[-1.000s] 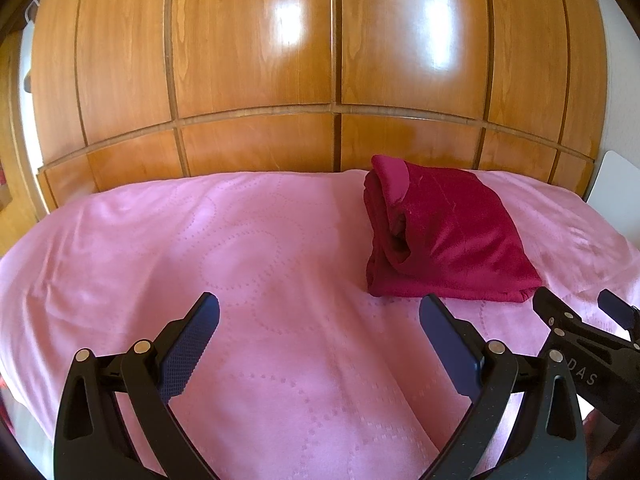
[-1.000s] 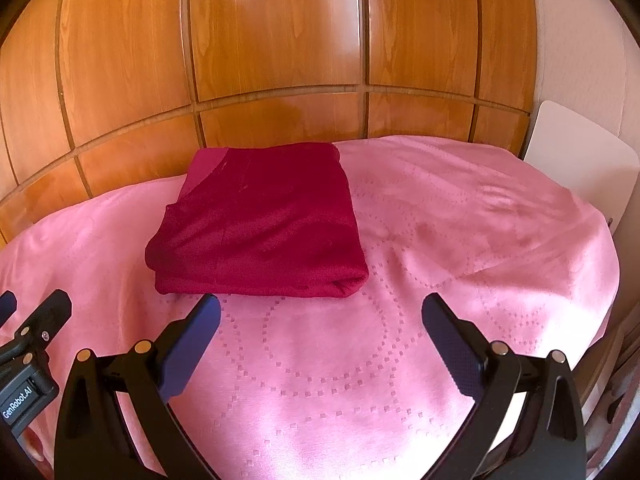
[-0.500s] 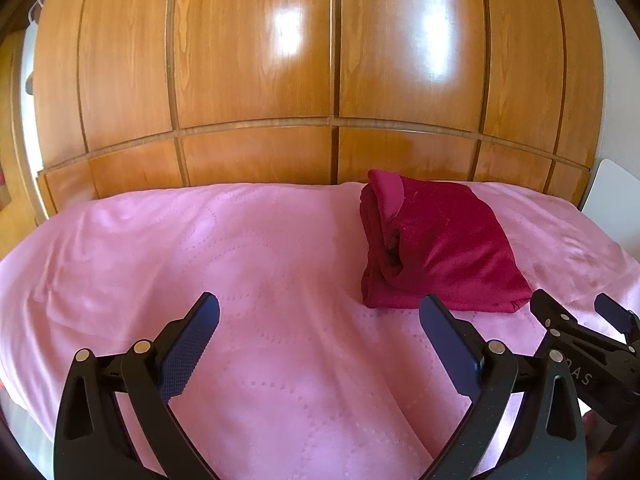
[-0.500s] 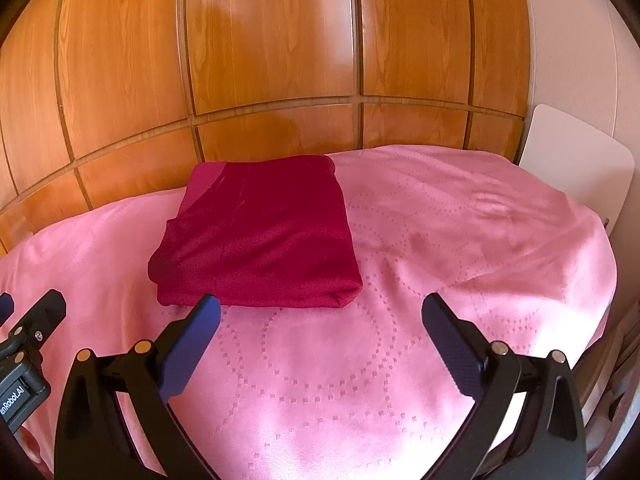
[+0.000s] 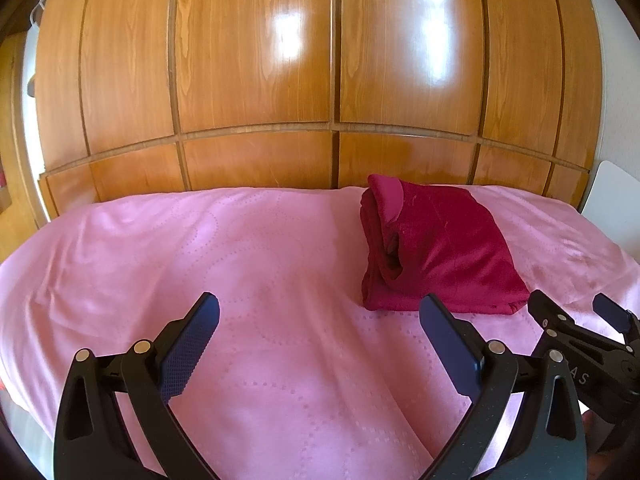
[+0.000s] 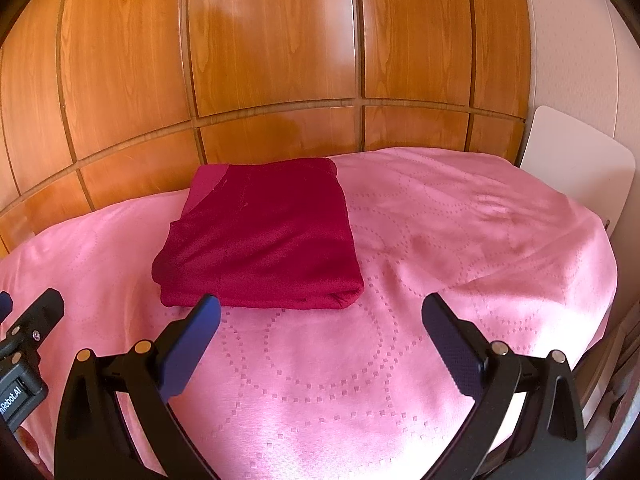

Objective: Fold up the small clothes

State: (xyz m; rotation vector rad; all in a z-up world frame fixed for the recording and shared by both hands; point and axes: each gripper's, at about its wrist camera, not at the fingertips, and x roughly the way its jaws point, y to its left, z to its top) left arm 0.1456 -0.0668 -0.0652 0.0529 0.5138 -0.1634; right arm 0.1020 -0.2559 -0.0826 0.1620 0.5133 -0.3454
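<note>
Right wrist view: the red garment [image 6: 260,236] lies folded (a compact rectangle) on the bed [image 6: 460,248]. Left hand-held gripper [image 5: 320,332] and right hand-held gripper [image 6: 320,332] are spread apart, empty. Folding appears complete.

Folded crimson garment [image 6: 264,240] on bedspread [image 6: 440,280]

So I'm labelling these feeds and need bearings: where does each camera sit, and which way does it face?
Left wrist: sits on the left gripper, looking along its open fingers across the pink bedspread to the wooden panelling; the right gripper shows at the right edge.
Right wrist: sits on the right gripper, facing the same way over its open fingers; the left gripper shows at the left edge.
Shared: the folded red garment, bedspread and panelling.
</note>
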